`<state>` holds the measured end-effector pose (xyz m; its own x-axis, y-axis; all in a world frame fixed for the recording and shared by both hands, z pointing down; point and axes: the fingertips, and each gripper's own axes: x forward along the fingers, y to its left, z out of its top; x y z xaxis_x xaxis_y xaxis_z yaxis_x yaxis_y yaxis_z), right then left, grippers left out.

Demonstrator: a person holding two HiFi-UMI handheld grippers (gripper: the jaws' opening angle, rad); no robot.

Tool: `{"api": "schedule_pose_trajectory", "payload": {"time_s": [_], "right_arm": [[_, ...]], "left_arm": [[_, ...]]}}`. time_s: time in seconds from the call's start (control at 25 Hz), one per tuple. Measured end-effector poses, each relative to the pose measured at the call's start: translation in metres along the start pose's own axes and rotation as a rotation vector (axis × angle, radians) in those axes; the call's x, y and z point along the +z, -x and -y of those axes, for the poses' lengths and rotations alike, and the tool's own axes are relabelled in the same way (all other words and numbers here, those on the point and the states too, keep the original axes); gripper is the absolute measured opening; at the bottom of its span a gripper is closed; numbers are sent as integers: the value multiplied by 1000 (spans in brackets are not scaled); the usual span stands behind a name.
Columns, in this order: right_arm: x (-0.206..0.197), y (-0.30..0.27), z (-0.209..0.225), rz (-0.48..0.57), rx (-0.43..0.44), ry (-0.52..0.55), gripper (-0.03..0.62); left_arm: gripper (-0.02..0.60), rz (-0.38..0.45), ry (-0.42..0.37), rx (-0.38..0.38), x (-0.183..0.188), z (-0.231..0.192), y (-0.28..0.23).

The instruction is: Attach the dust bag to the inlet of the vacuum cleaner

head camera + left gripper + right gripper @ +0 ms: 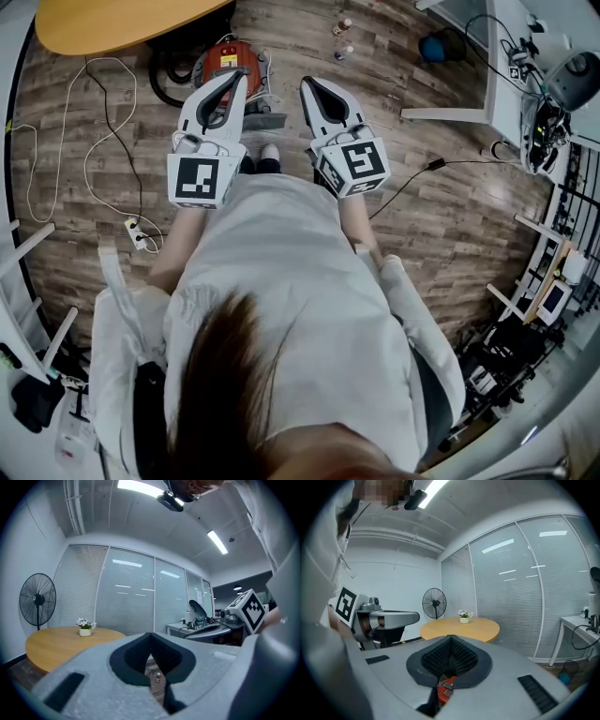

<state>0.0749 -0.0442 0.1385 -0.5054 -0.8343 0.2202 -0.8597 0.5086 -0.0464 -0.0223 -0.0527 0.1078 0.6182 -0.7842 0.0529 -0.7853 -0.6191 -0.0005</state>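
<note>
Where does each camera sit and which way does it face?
Head view: on the head, looking down at floor and vacuum cleaner; hair, torso, left gripper, right gripper show.
Left gripper view: on that gripper, facing table and fan; shut jaws, right gripper show.
Right gripper view: likewise; shut jaws, left gripper show.
Shared: table, fan.

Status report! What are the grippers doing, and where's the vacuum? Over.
Left gripper shut, empty. Right gripper shut, empty. Red vacuum cleaner on floor ahead, untouched. Black hose curled beside it.
</note>
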Motion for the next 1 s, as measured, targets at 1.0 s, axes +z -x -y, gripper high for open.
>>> {"api": "schedule_pose_trajectory", "payload": {"time_s": [1.0], "right_arm": [[-5, -6, 5, -28, 1, 10, 2]], "left_arm": [[17, -17, 17, 10, -8, -10, -6]]}}
